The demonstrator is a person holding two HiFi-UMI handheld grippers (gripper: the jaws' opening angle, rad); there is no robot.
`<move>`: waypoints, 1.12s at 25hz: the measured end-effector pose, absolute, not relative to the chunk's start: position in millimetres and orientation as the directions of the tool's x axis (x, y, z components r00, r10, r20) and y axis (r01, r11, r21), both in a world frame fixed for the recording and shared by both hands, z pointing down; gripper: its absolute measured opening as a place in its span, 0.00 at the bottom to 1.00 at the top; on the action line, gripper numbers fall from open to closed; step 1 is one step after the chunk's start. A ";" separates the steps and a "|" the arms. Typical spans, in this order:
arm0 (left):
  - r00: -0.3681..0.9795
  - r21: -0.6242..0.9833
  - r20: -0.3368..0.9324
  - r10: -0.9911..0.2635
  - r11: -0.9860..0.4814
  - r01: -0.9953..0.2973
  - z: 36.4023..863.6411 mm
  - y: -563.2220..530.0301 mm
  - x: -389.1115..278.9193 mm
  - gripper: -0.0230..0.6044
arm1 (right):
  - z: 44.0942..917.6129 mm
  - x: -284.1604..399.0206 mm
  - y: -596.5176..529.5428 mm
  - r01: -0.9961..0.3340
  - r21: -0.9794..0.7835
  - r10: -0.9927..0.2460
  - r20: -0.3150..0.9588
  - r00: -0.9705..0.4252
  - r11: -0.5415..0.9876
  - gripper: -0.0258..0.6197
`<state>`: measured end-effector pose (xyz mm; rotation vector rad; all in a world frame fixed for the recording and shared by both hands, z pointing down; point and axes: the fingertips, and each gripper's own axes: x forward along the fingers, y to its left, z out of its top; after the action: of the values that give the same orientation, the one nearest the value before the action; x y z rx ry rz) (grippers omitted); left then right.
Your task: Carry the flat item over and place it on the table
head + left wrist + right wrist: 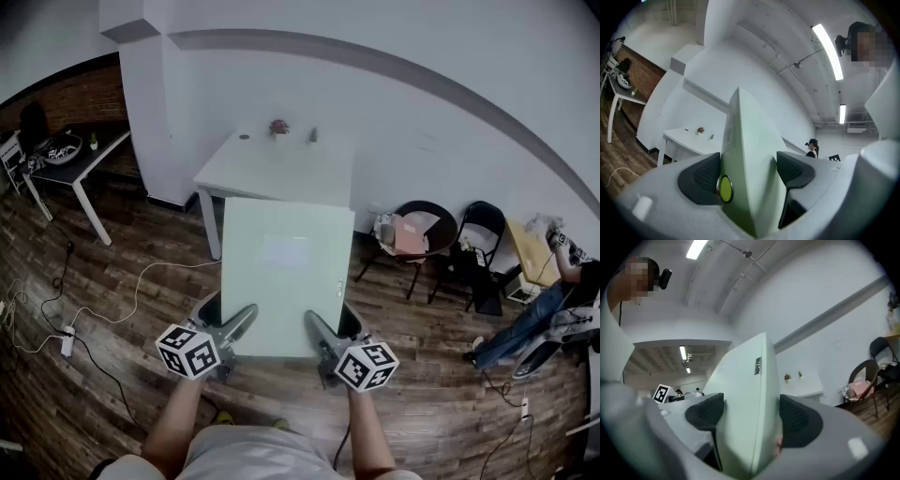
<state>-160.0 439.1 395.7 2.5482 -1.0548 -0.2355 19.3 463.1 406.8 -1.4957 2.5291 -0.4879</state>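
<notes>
Two-handed carry in head view: flat panel [281, 272] level, near edge in left gripper [225, 321] and right gripper [328, 330], long axis toward white table [267, 169] straight ahead. Left gripper view: jaws wide, pads clamping flat panel [750, 159]. Right gripper view: same wide clamp on flat panel [747, 399].

Dark wooden floor [122, 384] with a loose white cable [141, 278] near a power strip [67, 343]. At the left, by a brick wall [80, 98] — a dark tabletop [98, 150] on white legs. At the right — a black chair [433, 214] holding something pink [410, 236], a second black chair [485, 225] just beside it.
</notes>
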 end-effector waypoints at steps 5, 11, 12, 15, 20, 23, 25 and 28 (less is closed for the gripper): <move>0.703 0.391 -0.012 -0.711 -0.651 -0.651 393.1 441.4 -157.7 0.64 | 405.2 21.3 464.9 -0.819 -0.357 -0.874 0.019 -0.486 0.448 0.61; 0.699 0.392 -0.013 -0.715 -0.647 -0.654 390.7 444.8 -154.7 0.64 | 401.9 24.9 467.6 -0.816 -0.359 -0.873 0.009 -0.487 0.452 0.61; 0.699 0.392 -0.016 -0.715 -0.648 -0.653 390.1 445.9 -154.5 0.64 | 400.8 25.4 468.8 -0.816 -0.360 -0.874 0.003 -0.486 0.452 0.61; 0.697 0.385 -0.023 -0.716 -0.650 -0.655 388.0 448.9 -152.7 0.64 | 399.3 27.3 471.2 -0.813 -0.364 -0.874 -0.009 -0.486 0.455 0.61; 0.694 0.391 -0.017 -0.720 -0.643 -0.658 391.0 450.1 -142.9 0.64 | 402.4 37.6 471.1 -0.808 -0.371 -0.870 -0.003 -0.492 0.458 0.61; 0.691 0.389 -0.007 -0.723 -0.639 -0.664 394.6 453.0 -134.8 0.64 | 407.9 45.4 472.7 -0.802 -0.385 -0.870 -0.005 -0.493 0.456 0.61; 0.688 0.388 -0.001 -0.726 -0.634 -0.669 398.5 455.7 -128.3 0.64 | 413.3 52.1 474.6 -0.799 -0.392 -0.869 -0.003 -0.495 0.456 0.61; 0.679 0.393 0.005 -0.734 -0.623 -0.676 404.2 457.8 -117.6 0.64 | 418.7 63.3 474.5 -0.793 -0.396 -0.863 0.004 -0.506 0.463 0.61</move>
<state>-117.6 457.8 404.2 2.5292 -1.1072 -0.2203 63.3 474.5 418.7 -1.4408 2.5133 -0.5215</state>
